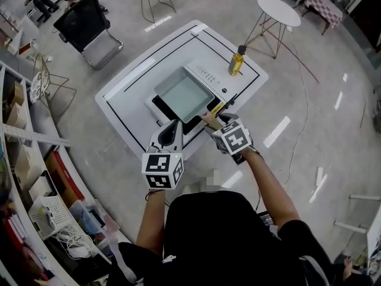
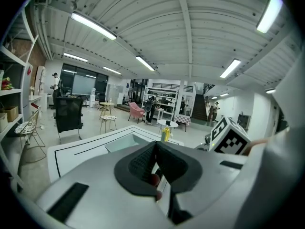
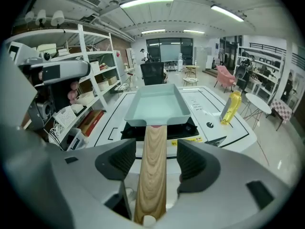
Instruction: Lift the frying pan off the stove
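**A:** Where was the pale green square frying pan [image 1: 181,94]?

**B:** It sat flat on the black stove [image 3: 191,128] on the white table [image 1: 137,76]. Its light wooden handle [image 3: 153,147] ran back towards the person.

**A:** Was the handle gripped?

**B:** No. The right gripper [image 3: 152,165] was spread wide with the handle between its jaws, and both pads were clear of the wood. The left gripper [image 2: 155,159] was clenched on nothing, just beside it.

**A:** What could have gone wrong?

**B:** I judged the grip would land near the handle's end. The pan's weight sits far out, so smooth wood might twist or slip in the pads and the pan could droop. If one pad had touched first, it could have shoved the pan sideways on the stove.
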A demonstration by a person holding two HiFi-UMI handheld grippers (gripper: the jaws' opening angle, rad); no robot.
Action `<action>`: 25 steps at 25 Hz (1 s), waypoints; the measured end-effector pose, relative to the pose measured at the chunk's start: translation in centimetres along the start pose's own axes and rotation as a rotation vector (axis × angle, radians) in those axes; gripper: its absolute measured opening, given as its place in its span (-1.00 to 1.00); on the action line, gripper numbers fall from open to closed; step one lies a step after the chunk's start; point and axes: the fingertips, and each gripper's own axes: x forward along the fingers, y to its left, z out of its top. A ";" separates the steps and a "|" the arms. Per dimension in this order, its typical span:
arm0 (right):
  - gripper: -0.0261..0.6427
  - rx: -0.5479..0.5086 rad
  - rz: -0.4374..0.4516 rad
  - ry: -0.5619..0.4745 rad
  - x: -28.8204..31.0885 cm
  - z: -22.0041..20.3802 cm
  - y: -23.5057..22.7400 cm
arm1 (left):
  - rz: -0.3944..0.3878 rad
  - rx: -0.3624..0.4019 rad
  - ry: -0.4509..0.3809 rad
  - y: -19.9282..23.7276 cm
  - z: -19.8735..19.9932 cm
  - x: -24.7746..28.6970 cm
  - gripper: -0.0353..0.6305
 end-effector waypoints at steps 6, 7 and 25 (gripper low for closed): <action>-0.19 0.027 0.032 0.138 1.7 -1.5 -0.2 | 0.018 -0.003 0.006 0.5 -0.5 0.0 -0.86; -0.19 0.033 0.038 0.155 1.9 -1.7 0.0 | 0.020 -0.006 0.008 0.6 -0.6 0.0 -0.86; -0.62 0.004 0.071 0.361 3.7 -3.8 -0.2 | 0.028 -0.050 0.011 1.4 -1.0 -0.3 -0.86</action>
